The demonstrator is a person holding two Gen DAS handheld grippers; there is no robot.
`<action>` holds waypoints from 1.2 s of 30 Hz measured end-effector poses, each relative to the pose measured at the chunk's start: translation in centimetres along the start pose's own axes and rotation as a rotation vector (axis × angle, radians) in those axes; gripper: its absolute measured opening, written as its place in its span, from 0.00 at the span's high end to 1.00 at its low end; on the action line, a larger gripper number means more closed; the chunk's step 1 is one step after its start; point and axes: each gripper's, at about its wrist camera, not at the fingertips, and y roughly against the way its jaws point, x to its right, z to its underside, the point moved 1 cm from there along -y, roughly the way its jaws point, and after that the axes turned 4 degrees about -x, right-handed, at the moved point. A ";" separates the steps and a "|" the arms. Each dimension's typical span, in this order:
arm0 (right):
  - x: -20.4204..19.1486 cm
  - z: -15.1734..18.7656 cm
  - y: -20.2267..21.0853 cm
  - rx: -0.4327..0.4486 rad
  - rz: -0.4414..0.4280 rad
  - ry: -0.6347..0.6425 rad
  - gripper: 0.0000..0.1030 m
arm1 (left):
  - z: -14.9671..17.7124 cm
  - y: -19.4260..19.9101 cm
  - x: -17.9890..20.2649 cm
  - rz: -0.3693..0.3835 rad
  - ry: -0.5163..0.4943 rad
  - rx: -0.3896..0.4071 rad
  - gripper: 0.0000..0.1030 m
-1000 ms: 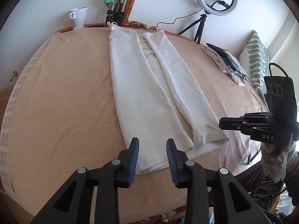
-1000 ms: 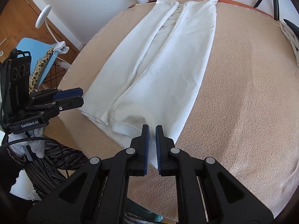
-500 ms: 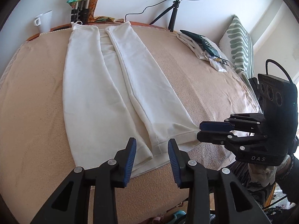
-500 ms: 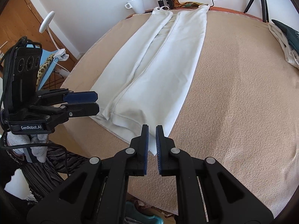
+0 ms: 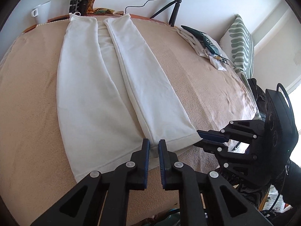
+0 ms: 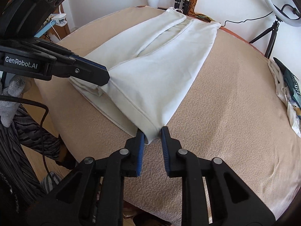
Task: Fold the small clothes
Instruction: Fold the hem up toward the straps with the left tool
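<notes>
Across the beige tabletop [image 5: 197, 71], I am pinching the white garment's [image 5: 105, 86] hem with my left gripper [image 5: 153, 146]; right gripper [image 6: 152, 133] jaws are spread, straddling its corner.

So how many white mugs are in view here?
1: a white mug stands past the far end of the white garment, beside the tripod legs. None seem hidden.

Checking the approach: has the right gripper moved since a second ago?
Yes. The right gripper has advanced toward the white garment, from short of its near hem to straddling the corner.
</notes>
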 end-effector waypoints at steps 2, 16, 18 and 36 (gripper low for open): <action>-0.1 0.4 0.4 -0.019 -0.006 0.032 0.89 | 0.6 -0.1 -0.2 -0.045 -0.006 -0.008 0.82; 4.4 -1.2 0.8 -0.006 -0.203 -0.313 0.55 | 2.8 4.2 -7.5 -0.124 0.246 0.068 0.63; 5.3 -1.1 -0.2 -0.028 -0.268 -0.380 0.55 | 2.8 3.6 -8.2 -0.098 0.283 0.054 0.63; 7.4 1.1 -3.1 -0.033 -0.654 -0.618 0.94 | 2.8 3.9 -9.1 0.050 0.363 0.069 1.00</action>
